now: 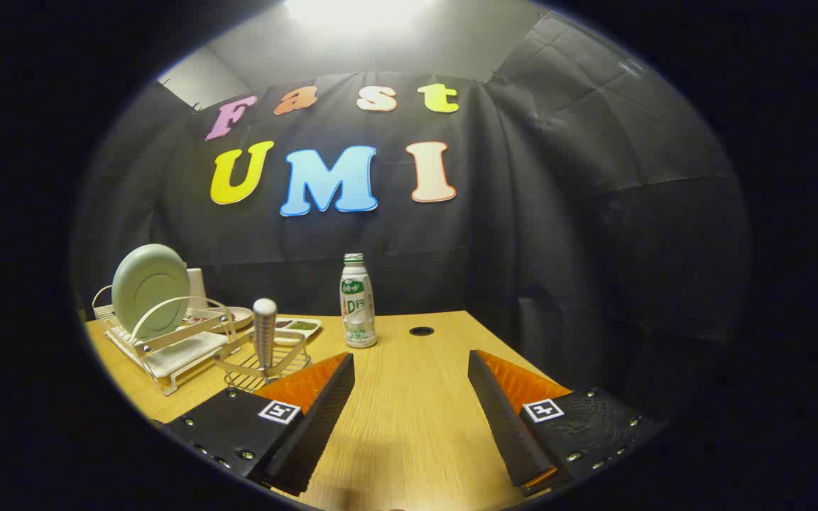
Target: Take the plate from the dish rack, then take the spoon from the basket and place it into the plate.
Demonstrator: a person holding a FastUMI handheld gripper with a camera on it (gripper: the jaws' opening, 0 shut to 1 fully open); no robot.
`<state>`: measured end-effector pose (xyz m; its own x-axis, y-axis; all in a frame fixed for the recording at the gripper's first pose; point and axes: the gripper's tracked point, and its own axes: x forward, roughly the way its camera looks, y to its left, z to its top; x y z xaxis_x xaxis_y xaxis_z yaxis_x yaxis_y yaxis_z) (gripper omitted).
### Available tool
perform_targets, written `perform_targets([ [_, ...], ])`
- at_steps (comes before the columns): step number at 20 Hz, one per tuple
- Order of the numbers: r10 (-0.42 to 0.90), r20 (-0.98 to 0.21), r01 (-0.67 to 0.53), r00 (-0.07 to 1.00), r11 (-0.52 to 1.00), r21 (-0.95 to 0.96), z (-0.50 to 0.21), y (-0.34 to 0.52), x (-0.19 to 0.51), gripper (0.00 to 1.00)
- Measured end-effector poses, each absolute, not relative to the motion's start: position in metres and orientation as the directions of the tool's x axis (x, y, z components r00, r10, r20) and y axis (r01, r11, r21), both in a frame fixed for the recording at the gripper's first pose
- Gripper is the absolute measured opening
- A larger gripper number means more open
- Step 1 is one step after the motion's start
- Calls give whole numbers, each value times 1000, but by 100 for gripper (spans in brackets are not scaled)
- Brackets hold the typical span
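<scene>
Upright, a pale green plate (150, 287) is standing in the white dish rack (167, 351) at left; a spoon (265, 333) is sticking from the wire basket (267, 365) beside a bottle (357, 301). Hand-held gripper (409, 397) is hovering spread apart, grasping nothing, over the desk (409, 426).

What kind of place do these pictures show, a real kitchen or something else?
Probably a staged recording booth, not a real kitchen: black cloth forms the walls around a small wooden table holding a dish rack with one plate, a wire basket and a bottle. The gripper is open above the table.
</scene>
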<state>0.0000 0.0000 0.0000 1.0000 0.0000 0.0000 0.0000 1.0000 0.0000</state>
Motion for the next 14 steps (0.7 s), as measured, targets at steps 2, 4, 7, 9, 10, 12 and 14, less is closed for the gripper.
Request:
perform_targets([
  [2,-45,27,45,999,999,-9,20,-12,-3,98],
  [4,-93,48,94,995,995,-29,45,-24,-16,98],
  [7,-149,47,152,988,986,-75,81,-33,-50,98],
  [9,-170,28,172,985,981,-92,102,-27,-76,98],
  [10,-166,15,167,986,982,-92,110,-18,-87,98],
  [12,-142,-1,142,990,986,-88,129,6,-106,98],
  [14,-104,-25,102,994,991,-88,144,41,-118,98],
])
